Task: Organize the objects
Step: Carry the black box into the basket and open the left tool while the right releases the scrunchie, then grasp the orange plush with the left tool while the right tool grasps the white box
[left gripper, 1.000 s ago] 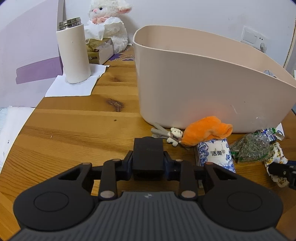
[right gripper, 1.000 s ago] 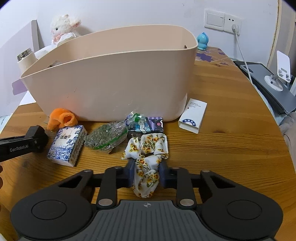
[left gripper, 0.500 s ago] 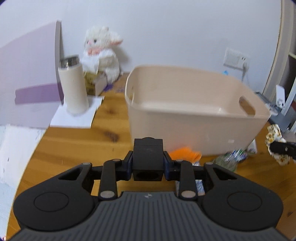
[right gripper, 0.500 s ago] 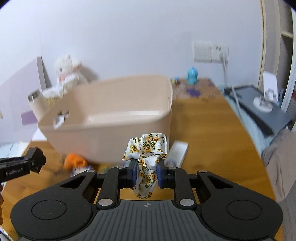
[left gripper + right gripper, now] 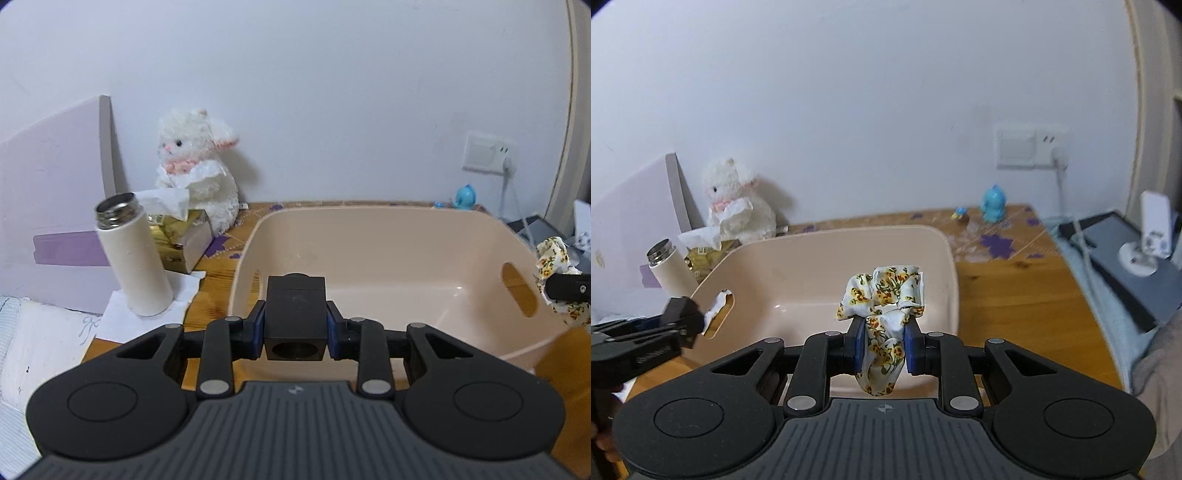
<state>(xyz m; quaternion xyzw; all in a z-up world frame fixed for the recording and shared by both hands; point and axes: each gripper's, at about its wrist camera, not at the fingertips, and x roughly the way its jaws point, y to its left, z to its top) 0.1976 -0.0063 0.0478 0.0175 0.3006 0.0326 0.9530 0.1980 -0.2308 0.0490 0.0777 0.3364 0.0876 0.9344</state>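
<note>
My left gripper [image 5: 295, 328] is shut on a black square block [image 5: 295, 314] and holds it in the air over the near left rim of the beige plastic bin [image 5: 406, 258]. My right gripper [image 5: 884, 343] is shut on a white floral scrunchie [image 5: 882, 295] and holds it above the near right part of the bin [image 5: 820, 266]. The bin's inside looks empty. The scrunchie also shows at the right edge of the left wrist view [image 5: 554, 254]. The left gripper with the block shows at the left of the right wrist view [image 5: 679, 321].
A white flask [image 5: 131, 254] stands on a paper napkin left of the bin, with a tissue box [image 5: 184, 240] and a white plush toy [image 5: 195, 173] behind it. A blue figurine [image 5: 994, 203] and a dark device [image 5: 1126, 266] lie to the right on the wooden table [image 5: 1015, 295].
Both grippers have risen from the table to above the bin, the left with the black block and the right with the scrunchie. The items in front of the bin have dropped out of view.
</note>
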